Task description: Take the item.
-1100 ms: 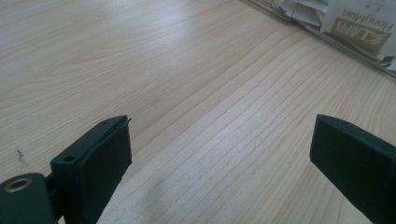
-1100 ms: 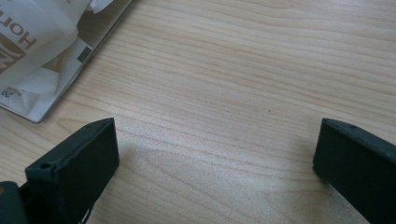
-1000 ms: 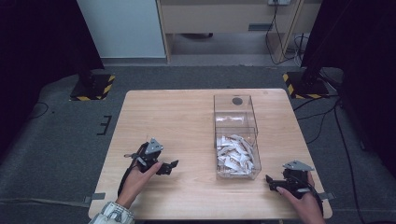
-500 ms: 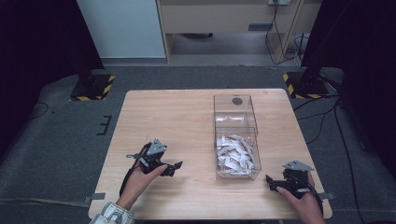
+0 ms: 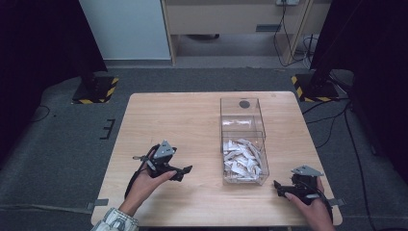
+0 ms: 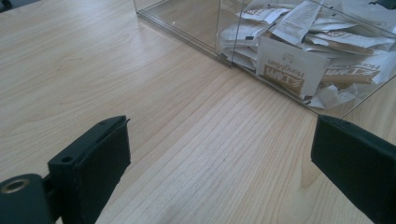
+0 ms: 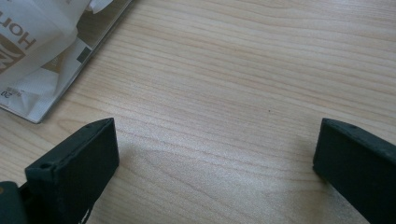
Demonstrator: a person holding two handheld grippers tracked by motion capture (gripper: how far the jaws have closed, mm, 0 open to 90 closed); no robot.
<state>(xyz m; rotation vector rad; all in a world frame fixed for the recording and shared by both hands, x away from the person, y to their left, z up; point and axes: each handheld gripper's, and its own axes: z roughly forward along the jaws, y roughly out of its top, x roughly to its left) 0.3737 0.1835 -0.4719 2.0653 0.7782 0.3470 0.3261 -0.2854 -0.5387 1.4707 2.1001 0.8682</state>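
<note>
1. A clear box (image 5: 243, 144) stands right of centre on the table (image 5: 192, 120); its near half holds a heap of white sachets (image 5: 242, 158).
2. In the left gripper view, one sachet (image 6: 285, 70) pressed against the wall bears a brown band and, upside down, a word that seems to read "Hongfan"; the smaller print is too fine to read.
3. The left gripper (image 5: 180, 171), left of the box, has jaws wide apart and empty.
4. The right gripper (image 5: 281, 185), near the box's right corner, is likewise spread wide, holding nothing.
</note>
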